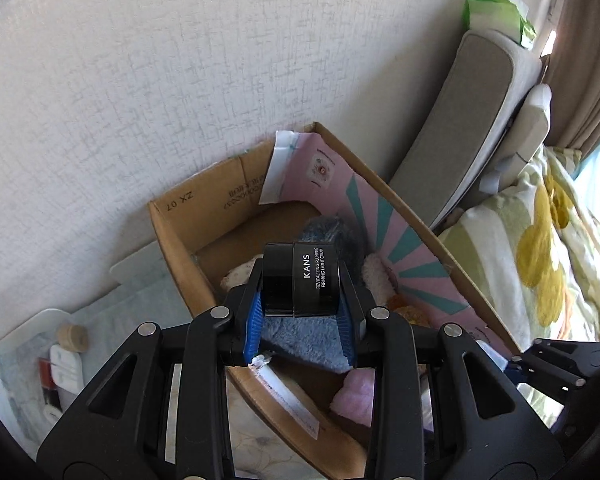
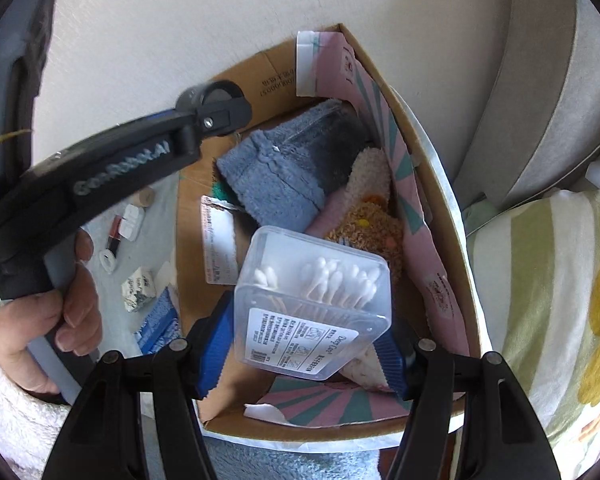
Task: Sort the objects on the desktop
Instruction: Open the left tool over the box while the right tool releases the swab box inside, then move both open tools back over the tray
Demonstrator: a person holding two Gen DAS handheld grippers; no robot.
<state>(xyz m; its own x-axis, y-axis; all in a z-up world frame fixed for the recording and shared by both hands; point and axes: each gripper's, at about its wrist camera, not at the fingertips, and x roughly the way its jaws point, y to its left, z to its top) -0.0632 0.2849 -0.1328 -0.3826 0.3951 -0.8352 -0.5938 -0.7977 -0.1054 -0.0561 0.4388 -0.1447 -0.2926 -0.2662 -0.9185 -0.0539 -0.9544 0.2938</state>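
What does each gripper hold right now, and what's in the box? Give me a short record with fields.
left gripper: shut on black cream jar, held above the box
right gripper: shut on clear cotton swab box, over the box
cardboard box: open, against the wall
box contents: blue fuzzy fabric, pink striped packaging, other soft items

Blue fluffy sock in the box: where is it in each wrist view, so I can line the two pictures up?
Left wrist: blue fluffy sock just below centre, behind the gripped black jar.
Right wrist: upper centre, beyond the cotton swab box.
Shared landmark: the cardboard box's pink striped liner.
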